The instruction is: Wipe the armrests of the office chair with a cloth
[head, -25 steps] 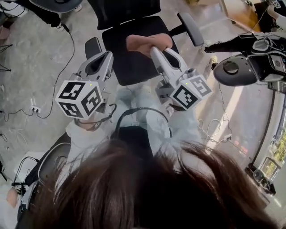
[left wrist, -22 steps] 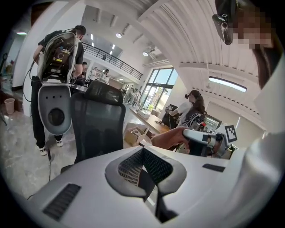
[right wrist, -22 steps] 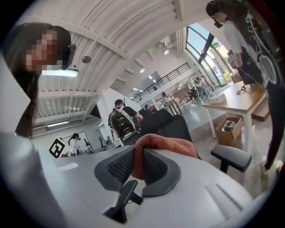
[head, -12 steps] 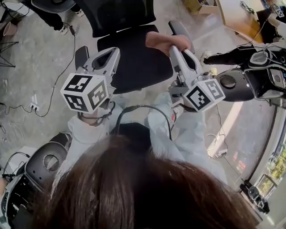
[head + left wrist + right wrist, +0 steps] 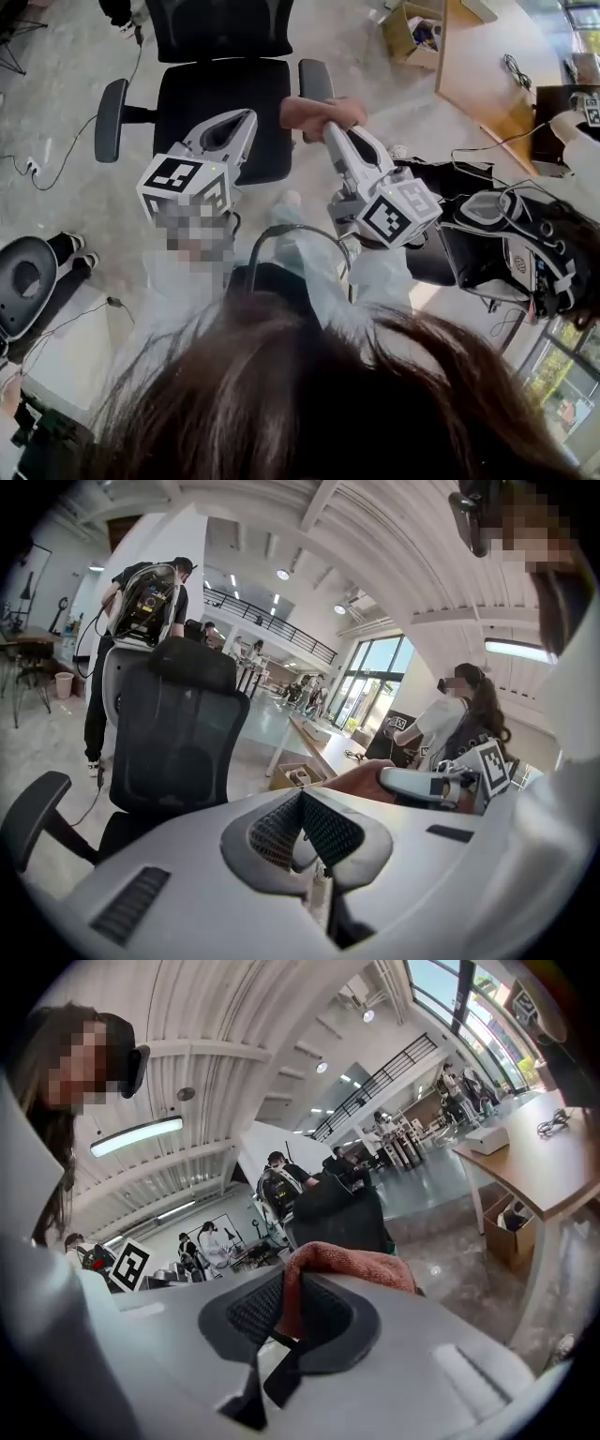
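Note:
The black office chair (image 5: 220, 103) stands ahead of me, with its left armrest (image 5: 111, 120) and right armrest (image 5: 315, 79) on either side of the seat. My right gripper (image 5: 330, 129) is shut on a salmon-pink cloth (image 5: 317, 113) at the near end of the right armrest; I cannot tell whether the cloth touches it. In the right gripper view the cloth (image 5: 349, 1266) hangs pinched between the jaws of the right gripper (image 5: 289, 1290). My left gripper (image 5: 247, 118) hovers over the seat's front, shut and empty. In the left gripper view, the left gripper (image 5: 301, 803) faces the chair back (image 5: 178, 726).
A wooden table (image 5: 478, 70) and an open cardboard box (image 5: 411, 30) stand at the far right. A person with a backpack rig (image 5: 511, 246) is close on my right. Another chair's base (image 5: 23, 279) sits at the left, and cables (image 5: 56, 159) trail on the floor.
The right gripper carried the cloth from over the seat to the right armrest's near end. The left gripper stayed shut beside it. My view swung, so the chair sits higher and further left.

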The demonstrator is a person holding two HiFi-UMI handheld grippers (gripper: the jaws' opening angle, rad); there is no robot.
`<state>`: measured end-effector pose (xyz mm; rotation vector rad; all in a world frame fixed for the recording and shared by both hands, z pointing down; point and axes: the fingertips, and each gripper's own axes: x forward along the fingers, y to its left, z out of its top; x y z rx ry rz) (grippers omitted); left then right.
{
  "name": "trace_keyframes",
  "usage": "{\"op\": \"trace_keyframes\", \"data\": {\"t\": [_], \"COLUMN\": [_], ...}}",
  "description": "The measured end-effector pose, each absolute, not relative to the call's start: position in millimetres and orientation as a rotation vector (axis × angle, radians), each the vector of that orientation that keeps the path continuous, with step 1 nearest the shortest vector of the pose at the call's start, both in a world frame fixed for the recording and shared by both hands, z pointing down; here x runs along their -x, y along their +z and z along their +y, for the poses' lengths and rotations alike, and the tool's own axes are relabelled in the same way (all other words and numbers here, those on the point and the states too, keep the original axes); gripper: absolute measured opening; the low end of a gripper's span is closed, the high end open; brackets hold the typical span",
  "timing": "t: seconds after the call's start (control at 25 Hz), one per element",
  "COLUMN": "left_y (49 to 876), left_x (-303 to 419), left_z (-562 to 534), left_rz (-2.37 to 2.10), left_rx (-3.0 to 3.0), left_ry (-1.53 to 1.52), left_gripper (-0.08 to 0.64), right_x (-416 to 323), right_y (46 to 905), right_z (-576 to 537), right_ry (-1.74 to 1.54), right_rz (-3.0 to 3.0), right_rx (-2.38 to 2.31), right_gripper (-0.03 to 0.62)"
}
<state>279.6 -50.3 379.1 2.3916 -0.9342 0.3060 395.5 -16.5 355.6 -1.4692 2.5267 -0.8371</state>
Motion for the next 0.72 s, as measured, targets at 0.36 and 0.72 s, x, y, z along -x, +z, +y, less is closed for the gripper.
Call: {"op": "trace_keyframes", "data": {"t": [0.36, 0.72], "left_y": [394, 421], "left_x": [-359, -390], "left_z": [-87, -140], "left_rz": [-0.988, -0.979], "left_rx": [-2.29, -2.234], "left_ry": [0.366, 0.441], "left_gripper": [0.002, 0.002], "right_x": [-490, -524], "right_y": [400, 443], "right_z": [-85, -201], "right_ry": [-1.069, -1.11], "right_rz": [2.509, 2.559], "right_rx": [1.443, 1.486], "right_gripper": [0.038, 0.038]}}
